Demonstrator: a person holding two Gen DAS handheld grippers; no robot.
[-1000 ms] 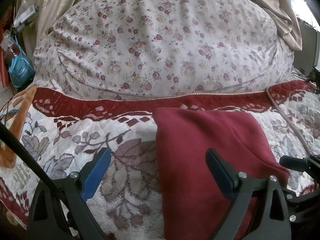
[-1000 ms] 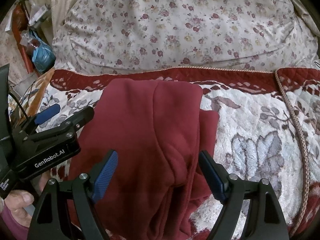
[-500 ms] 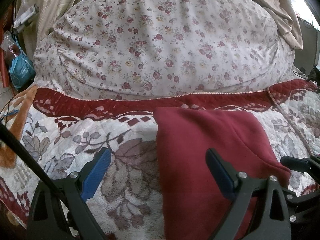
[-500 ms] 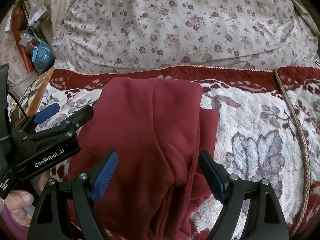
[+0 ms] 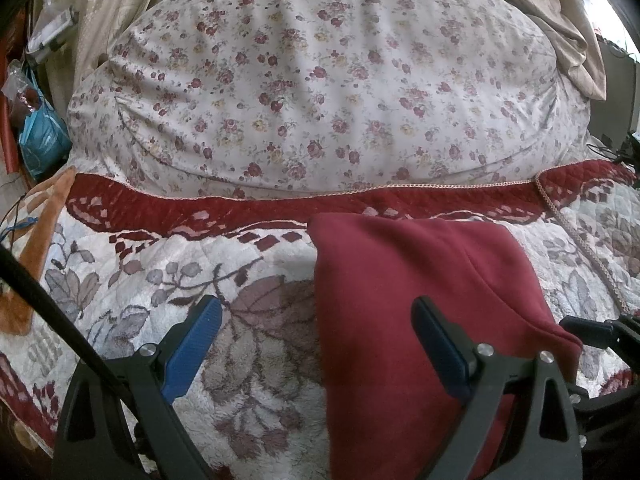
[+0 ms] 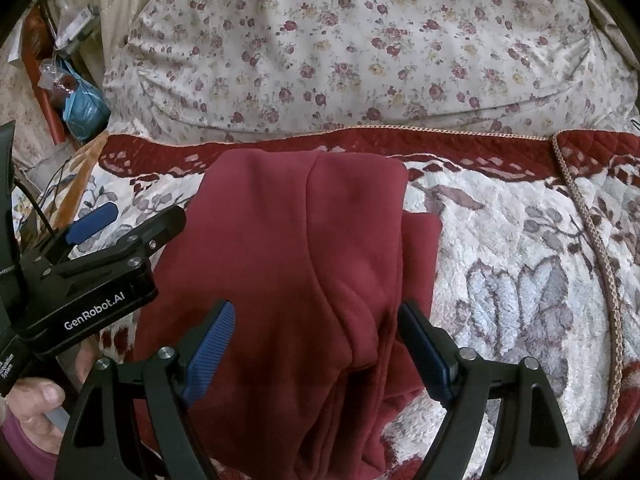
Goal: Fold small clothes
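Observation:
A dark red garment [image 6: 304, 264] lies folded in layers on the floral blanket [image 6: 520, 280]; it also shows in the left wrist view [image 5: 400, 300]. My right gripper [image 6: 314, 344] is open, its blue-padded fingers spread above the garment's near part, holding nothing. My left gripper [image 5: 316, 340] is open and empty, straddling the garment's left edge: its left finger is over the blanket, its right finger over the red cloth. The left gripper also shows in the right wrist view [image 6: 120, 228], at the garment's left side.
A large flowered pillow or duvet [image 5: 320, 88] rises behind the blanket's red border [image 5: 240, 204]. A braided cord [image 6: 592, 240] runs down the blanket at right. Clutter with a blue bag [image 5: 40, 140] sits far left. Beige curtains [image 5: 552, 20] hang behind.

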